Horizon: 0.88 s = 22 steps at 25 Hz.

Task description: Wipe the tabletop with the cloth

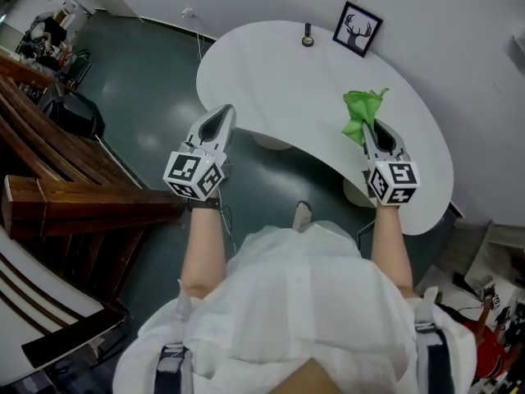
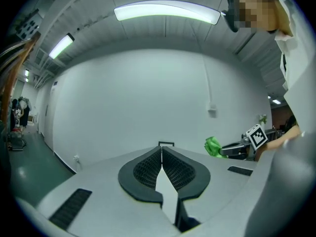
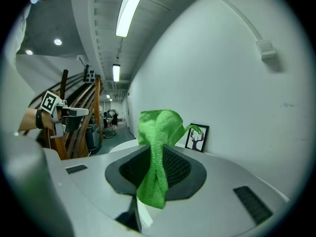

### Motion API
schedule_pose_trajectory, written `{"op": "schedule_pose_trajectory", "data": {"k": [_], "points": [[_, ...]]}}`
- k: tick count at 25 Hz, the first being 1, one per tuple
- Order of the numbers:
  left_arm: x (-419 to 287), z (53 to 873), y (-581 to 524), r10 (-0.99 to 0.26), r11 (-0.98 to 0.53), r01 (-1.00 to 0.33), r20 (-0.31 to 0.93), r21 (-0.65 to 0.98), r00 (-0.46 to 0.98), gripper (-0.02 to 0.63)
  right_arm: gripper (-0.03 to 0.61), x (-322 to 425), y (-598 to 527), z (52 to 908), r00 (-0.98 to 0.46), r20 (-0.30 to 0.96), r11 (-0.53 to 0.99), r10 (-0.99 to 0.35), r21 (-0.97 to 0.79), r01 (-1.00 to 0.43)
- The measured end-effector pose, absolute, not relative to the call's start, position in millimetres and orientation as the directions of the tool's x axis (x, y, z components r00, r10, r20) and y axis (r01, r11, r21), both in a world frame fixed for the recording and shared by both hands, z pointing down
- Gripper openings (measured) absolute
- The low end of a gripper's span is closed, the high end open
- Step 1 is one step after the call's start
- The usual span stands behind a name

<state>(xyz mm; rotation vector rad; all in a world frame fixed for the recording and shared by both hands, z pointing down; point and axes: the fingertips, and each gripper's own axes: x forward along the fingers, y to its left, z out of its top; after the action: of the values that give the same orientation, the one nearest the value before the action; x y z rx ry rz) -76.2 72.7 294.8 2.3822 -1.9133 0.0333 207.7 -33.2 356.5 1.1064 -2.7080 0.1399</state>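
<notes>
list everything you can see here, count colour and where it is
table: 1, white, curved, in front of the person
cloth: 1, green, bunched in the right gripper, over the table's near side
framed picture: 1, black frame with a deer head, far edge of the table by the wall
small dark object: 1, on the table left of the picture; too small to identify
wooden beams: several, brown, at the left
floor: dark green, around the table
left gripper: 1, grey, jaws together, nothing between them, by the table's left edge
right gripper: 1, grey, jaws shut on the cloth
forearms: 2, behind the grippers
</notes>
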Motion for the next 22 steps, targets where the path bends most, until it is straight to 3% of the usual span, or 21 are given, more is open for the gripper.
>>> {"op": "schedule_pose_trajectory", "data": {"k": [11,22], "points": [[-93,313,-31,-0.94,-0.321,-0.947,0.112,0.025,0.322,0.02,0.072,160,-87,401,-0.689,0.329,0.708,-0.646,-0.08,-0.702],[-192,361,-143,-0.866,-0.458,-0.886,0.193,0.063,0.462,0.02,0.072,16,-179,431,-0.627,0.427,0.668,-0.652,-0.068,-0.741]]}}
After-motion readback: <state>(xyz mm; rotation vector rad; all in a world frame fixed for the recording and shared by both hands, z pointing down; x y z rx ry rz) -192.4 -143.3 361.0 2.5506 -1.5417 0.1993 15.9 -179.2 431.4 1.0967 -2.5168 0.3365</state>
